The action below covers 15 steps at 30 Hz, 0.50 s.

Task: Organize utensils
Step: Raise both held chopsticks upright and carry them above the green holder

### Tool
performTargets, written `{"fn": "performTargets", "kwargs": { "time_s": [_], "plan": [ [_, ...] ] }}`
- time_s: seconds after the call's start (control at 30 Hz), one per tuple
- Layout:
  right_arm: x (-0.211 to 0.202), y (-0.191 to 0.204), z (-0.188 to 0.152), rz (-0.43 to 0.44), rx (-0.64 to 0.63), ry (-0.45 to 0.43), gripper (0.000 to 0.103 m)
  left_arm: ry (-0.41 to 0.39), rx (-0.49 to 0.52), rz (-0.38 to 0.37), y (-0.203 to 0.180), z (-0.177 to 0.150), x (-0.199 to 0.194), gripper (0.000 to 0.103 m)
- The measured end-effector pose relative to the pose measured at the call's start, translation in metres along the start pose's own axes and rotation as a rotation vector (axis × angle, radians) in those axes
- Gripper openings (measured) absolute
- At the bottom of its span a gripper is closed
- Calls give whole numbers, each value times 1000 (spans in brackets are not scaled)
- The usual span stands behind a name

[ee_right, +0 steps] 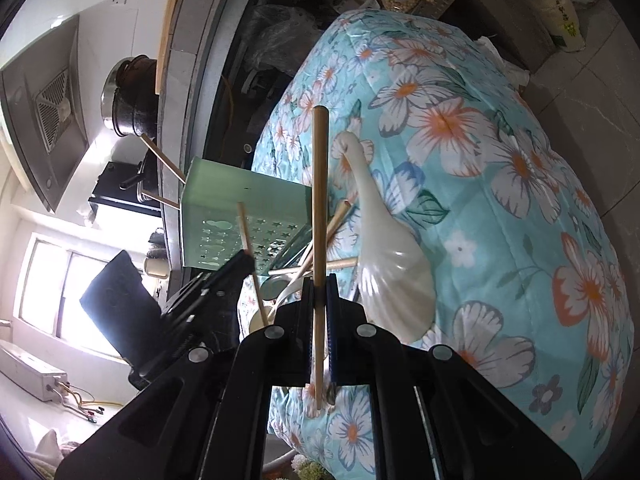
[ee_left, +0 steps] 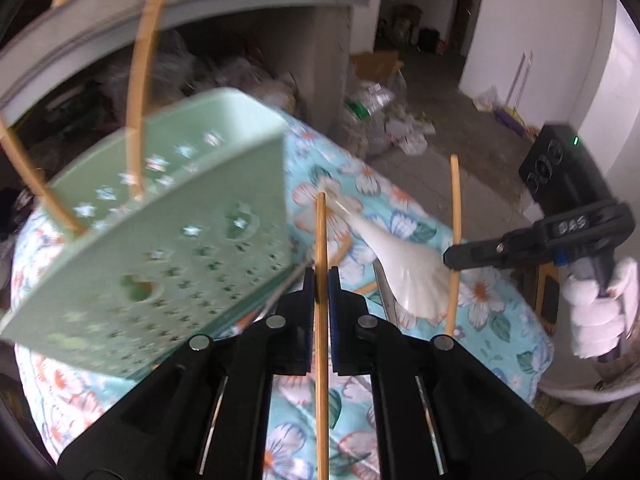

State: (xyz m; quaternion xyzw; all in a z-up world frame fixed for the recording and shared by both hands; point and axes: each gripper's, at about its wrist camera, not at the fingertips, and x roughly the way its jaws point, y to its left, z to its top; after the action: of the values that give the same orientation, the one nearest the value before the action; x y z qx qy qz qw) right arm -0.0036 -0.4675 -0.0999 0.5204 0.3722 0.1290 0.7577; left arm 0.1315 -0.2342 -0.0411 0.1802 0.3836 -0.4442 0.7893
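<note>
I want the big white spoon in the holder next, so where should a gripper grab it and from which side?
Grip the white spoon on its narrow handle near the far tip, coming from above with jaws across the handle. The broad, rounded bowl looks too wide and slick to pinch, and it lies flat on the floral cloth. Both grippers already hold a chopstick each, so one must be freed first.

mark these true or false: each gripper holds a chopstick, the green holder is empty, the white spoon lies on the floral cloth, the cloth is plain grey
1. Each gripper holds a chopstick: true. The left gripper and the right gripper each have their jaws shut on one.
2. The green holder is empty: false, chopsticks stand in it.
3. The white spoon lies on the floral cloth: true.
4. The cloth is plain grey: false, it is turquoise with flowers.
</note>
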Motion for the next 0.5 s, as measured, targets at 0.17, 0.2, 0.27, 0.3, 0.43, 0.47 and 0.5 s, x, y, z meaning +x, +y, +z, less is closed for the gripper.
{"fn": "performTargets", "kwargs": {
  "time_s": [0.17,0.2,0.27,0.3,0.43,0.47,0.5],
  "plan": [
    [-2,15,-1,16,-43,-8,6,-97,-70,25,11,-1,-46,5],
    [-3,18,-2,18,-52,-11,6,-121,-83,31,13,-1,-57,5],
    [-5,26,-2,21,-79,-19,6,-159,-97,44,14,-3,-77,5],
    [-7,29,-3,22,-89,-24,6,-182,-102,49,16,-3,-87,5],
    [-11,38,-5,29,-113,-33,6,-279,-119,72,17,4,-129,5],
    [-11,40,-6,30,-117,-33,6,-304,-123,79,18,6,-139,5],
    [-12,40,-6,30,-118,-32,6,-339,-129,87,19,9,-152,5]
  ]
}}
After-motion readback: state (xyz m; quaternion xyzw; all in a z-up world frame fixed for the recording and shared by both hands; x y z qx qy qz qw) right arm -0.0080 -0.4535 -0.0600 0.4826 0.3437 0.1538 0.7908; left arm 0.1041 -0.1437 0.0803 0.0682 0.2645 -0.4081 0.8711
